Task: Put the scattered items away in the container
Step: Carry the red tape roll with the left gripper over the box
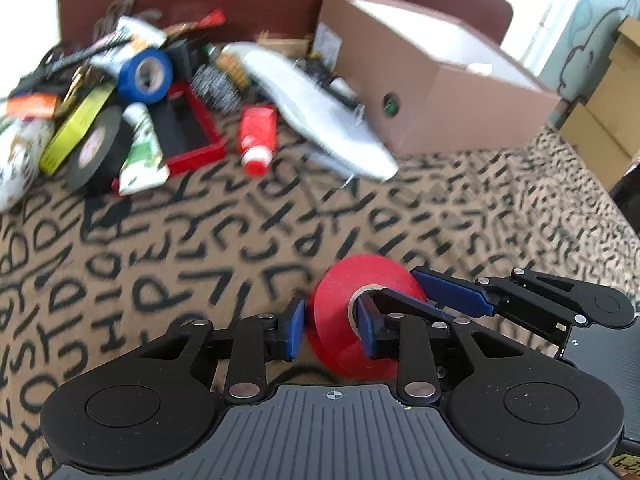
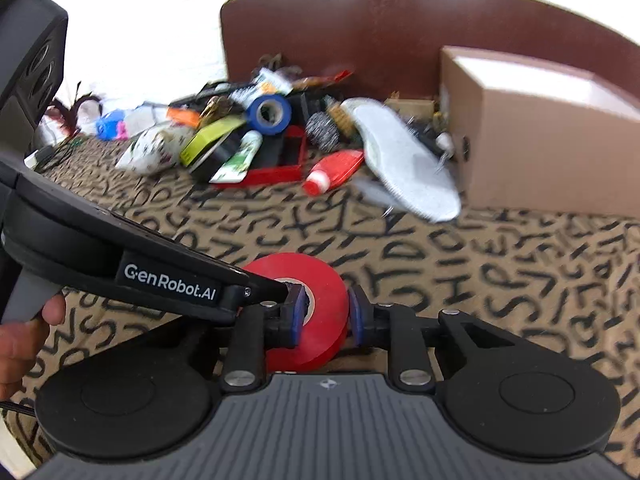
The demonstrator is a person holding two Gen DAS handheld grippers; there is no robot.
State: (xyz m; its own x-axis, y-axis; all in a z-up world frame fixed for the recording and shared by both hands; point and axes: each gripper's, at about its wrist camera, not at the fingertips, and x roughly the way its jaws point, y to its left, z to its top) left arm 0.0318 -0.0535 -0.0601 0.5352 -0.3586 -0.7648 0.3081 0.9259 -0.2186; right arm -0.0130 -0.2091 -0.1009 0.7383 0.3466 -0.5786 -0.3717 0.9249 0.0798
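both grippers share one red tape roll, box waiting ahead to the right

the lettered cloth [image 1: 200, 260] spreads ahead of both grippers, and the open cardboard box [image 1: 420, 92], the container, sits far ahead and to the right against the brown backboard [image 2: 360, 28]. left of the box lies the pile of scattered items: a grey insole [image 1: 320, 116], a red tray [image 1: 192, 136], a blue tape roll [image 1: 146, 76], a red tube [image 1: 258, 138]. close in, the red tape roll [image 1: 360, 316] stands on edge. the left gripper [image 1: 330, 330] pinches its wall, one pad outside, one in the core; the right gripper [image 2: 324, 314] clamps the same roll, one pad in the core too, likely a handover before boxing.
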